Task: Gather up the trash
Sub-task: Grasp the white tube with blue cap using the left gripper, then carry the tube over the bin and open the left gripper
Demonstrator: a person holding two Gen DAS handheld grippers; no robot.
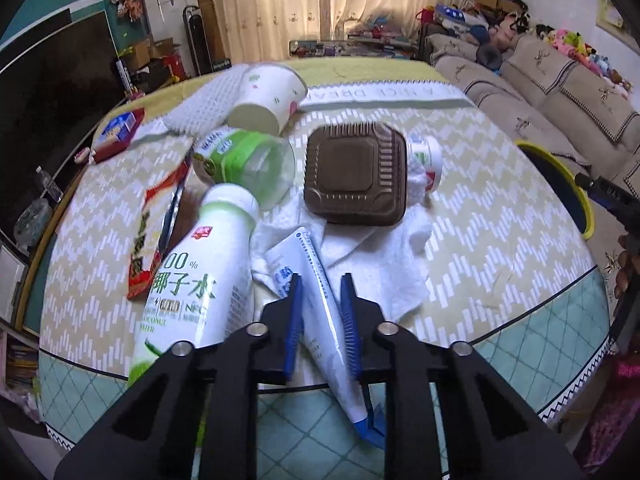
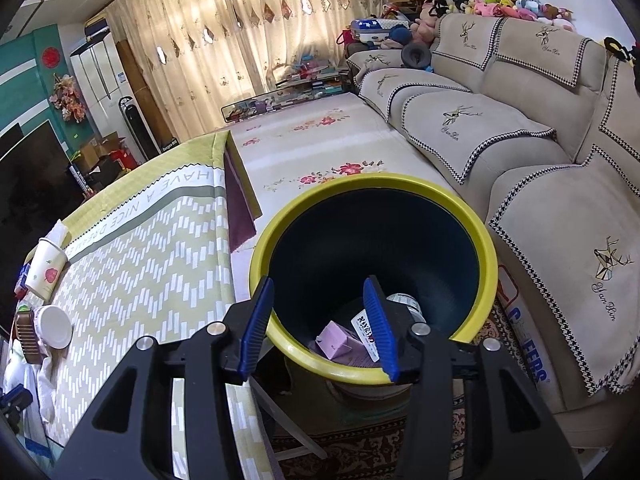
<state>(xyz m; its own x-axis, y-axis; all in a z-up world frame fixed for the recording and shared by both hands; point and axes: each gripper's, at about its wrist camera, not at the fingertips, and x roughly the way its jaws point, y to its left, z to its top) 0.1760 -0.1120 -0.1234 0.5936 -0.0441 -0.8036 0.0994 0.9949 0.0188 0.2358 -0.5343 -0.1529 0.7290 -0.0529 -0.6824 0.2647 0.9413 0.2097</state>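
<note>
My left gripper (image 1: 322, 284) straddles a white and blue tube (image 1: 316, 308) that lies on the table; the blue pads sit on either side of it, and I cannot tell if they press it. Around it lie a coconut water bottle (image 1: 192, 292), a clear green-labelled bottle (image 1: 240, 164), a paper cup (image 1: 268, 100), a brown lidded box (image 1: 356, 176), a small white tub (image 1: 426, 160) and white tissue (image 1: 384, 256). My right gripper (image 2: 318, 292) is open and empty above the yellow-rimmed dark bin (image 2: 486, 240), which holds a purple carton (image 2: 336, 340) and other trash.
A red snack wrapper (image 1: 148, 240) and a red and blue pack (image 1: 118, 132) lie at the table's left. White foam netting (image 1: 200, 104) lies behind the cup. The bin stands between the table (image 2: 140, 272) and a beige sofa (image 2: 540, 160).
</note>
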